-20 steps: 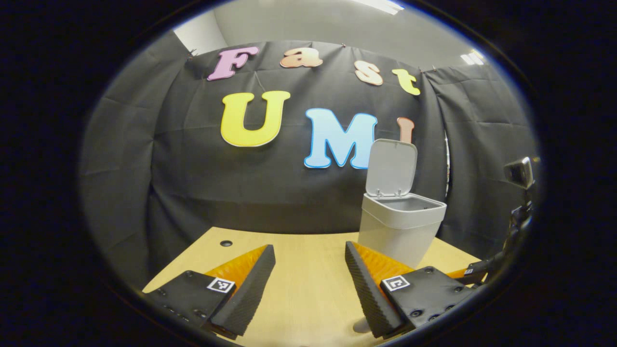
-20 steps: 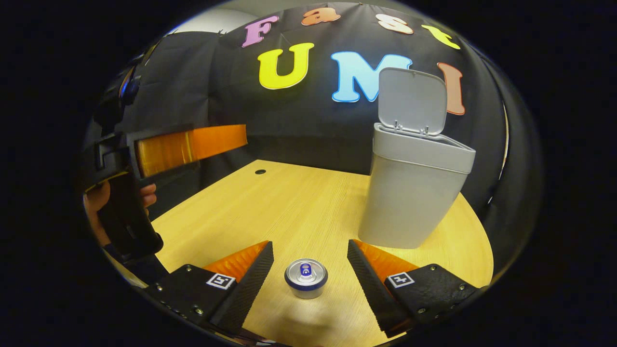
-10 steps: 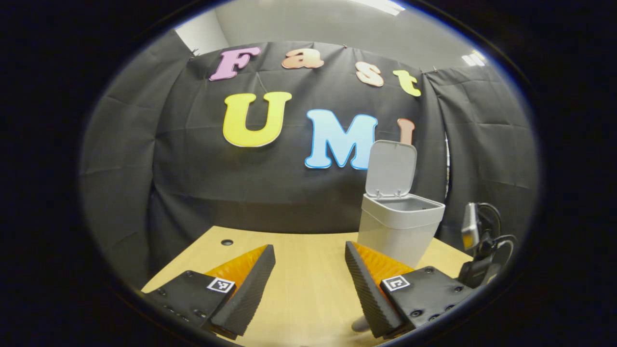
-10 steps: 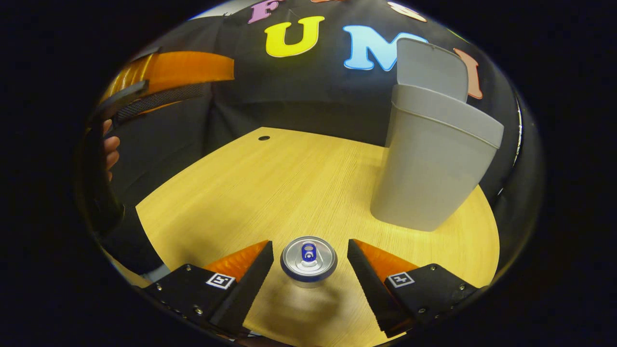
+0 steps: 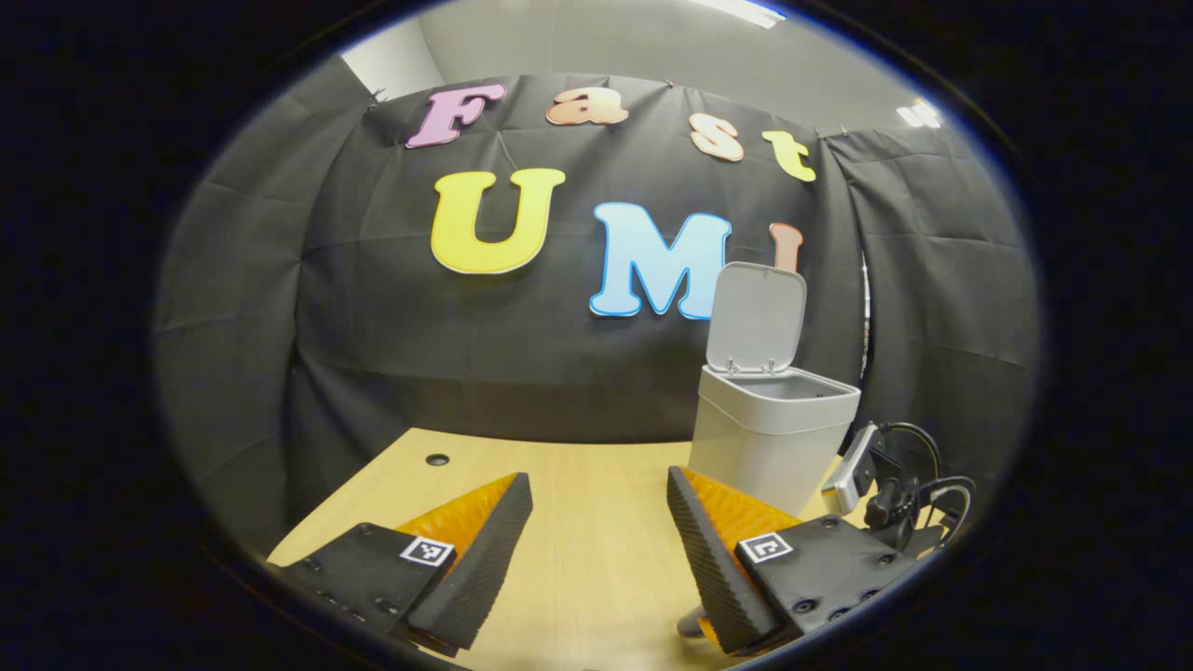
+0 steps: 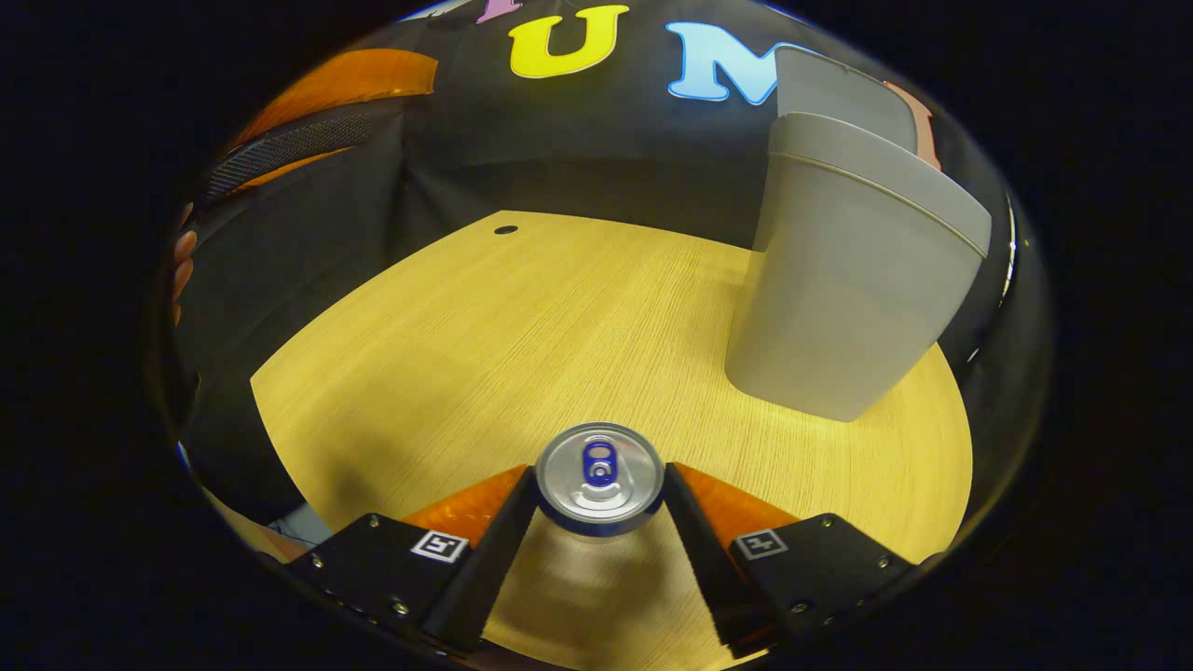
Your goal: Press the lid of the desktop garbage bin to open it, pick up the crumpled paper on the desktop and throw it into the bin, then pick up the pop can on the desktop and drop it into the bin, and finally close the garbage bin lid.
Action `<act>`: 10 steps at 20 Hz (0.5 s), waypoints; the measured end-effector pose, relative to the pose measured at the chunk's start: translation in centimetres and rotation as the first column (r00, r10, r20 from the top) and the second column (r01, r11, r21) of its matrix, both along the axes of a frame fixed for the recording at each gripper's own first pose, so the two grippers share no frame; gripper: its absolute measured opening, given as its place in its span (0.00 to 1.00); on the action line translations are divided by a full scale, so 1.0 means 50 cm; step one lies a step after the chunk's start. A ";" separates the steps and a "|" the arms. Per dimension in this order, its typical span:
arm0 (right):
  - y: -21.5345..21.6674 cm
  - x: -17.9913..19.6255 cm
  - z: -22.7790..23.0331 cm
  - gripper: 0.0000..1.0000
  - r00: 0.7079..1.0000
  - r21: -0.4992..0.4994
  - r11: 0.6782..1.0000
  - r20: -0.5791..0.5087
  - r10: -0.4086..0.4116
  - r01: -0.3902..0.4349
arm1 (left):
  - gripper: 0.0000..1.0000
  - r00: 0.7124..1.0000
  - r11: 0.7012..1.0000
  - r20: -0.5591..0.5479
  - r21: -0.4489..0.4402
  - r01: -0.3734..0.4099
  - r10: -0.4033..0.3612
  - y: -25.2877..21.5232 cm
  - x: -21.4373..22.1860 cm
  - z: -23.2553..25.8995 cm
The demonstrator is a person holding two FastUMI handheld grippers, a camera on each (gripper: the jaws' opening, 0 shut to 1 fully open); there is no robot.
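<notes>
The pop can stands upright on the wooden table, seen from above with its silver top and blue tab. My right gripper is down over it, a finger pressing on each side of the can. The grey bin stands to the right behind it with its lid raised. In the left gripper view the bin shows its open mouth and upright lid. My left gripper hovers open above the table with nothing between its fingers.
A small round hole sits near the table's far edge. The left gripper's fingers and the hand holding it show at the upper left. The right gripper's body and cables show beside the bin.
My right gripper has come down over the can and its fingers have drawn in from wide apart to touching the can's sides. The left gripper has barely moved.
</notes>
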State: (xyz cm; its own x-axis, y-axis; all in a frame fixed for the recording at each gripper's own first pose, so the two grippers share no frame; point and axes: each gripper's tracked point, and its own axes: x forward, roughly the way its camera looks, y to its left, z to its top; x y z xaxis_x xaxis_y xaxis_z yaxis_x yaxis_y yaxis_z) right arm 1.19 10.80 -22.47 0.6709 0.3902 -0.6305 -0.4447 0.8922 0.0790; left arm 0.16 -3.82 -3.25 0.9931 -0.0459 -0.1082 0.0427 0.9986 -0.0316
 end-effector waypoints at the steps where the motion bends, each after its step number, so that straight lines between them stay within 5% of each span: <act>1: -0.006 0.003 -0.003 0.86 1.000 0.004 1.000 -0.004 -0.001 0.001 | 0.95 1.000 1.000 -0.002 -0.003 0.000 0.000 0.001 0.001 -0.001; 10: -0.042 0.008 0.032 0.84 0.999 0.069 0.997 -0.019 -0.042 0.044 | 0.95 1.000 1.000 -0.009 0.007 0.022 -0.021 -0.015 0.008 -0.004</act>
State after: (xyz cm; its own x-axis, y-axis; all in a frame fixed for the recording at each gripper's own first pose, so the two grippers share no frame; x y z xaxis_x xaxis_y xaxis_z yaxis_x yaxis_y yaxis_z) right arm 1.59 8.72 -20.88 0.6770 0.4047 -0.6148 -0.4041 0.9025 0.1490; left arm 0.58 -4.56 -3.47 0.9908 -0.0664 -0.1179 0.0639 0.9976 -0.0253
